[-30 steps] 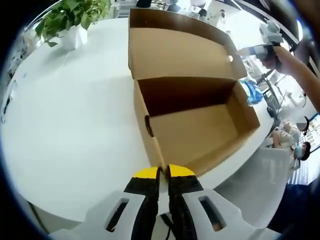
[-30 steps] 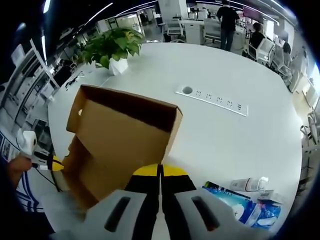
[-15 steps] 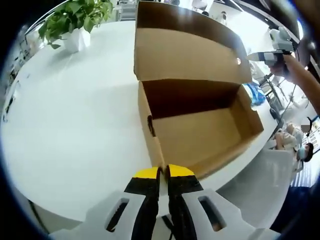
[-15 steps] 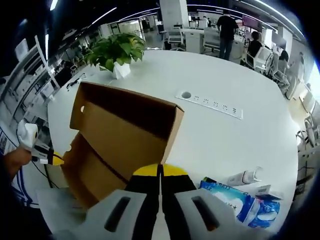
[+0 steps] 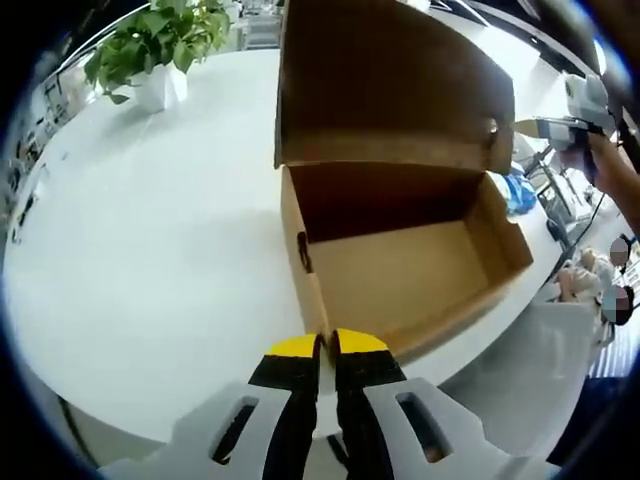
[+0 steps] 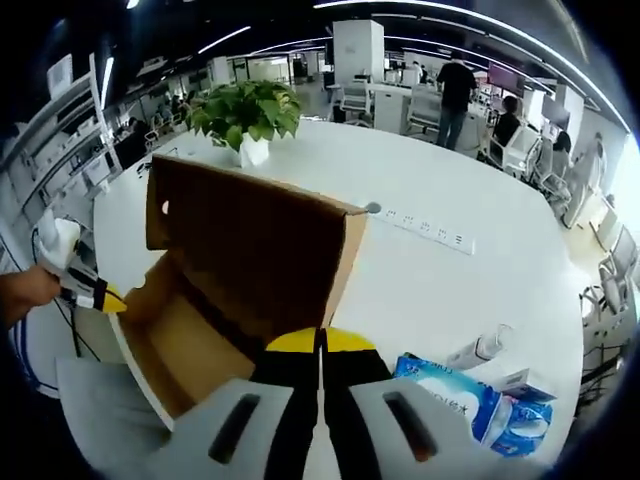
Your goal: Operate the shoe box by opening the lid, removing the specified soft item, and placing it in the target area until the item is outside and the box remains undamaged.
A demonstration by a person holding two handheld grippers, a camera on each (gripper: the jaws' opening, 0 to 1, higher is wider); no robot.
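While the left gripper (image 5: 327, 345) pinches the box (image 5: 400, 265) wall at the table (image 5: 150, 260) edge to steady it, the right gripper (image 6: 321, 342) clamps the lid (image 6: 250, 255).

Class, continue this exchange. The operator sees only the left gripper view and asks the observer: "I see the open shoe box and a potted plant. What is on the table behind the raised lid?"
Observer: In the right gripper view, a long white power strip sits in the table, beyond the lid.
Operator: Is the right gripper open or shut?
Observer: The right gripper is shut, its jaws pressed together with nothing between them.
Operator: Is anything lying near it?
Observer: Yes, a clear bottle lies on its side beside a blue and white packet.
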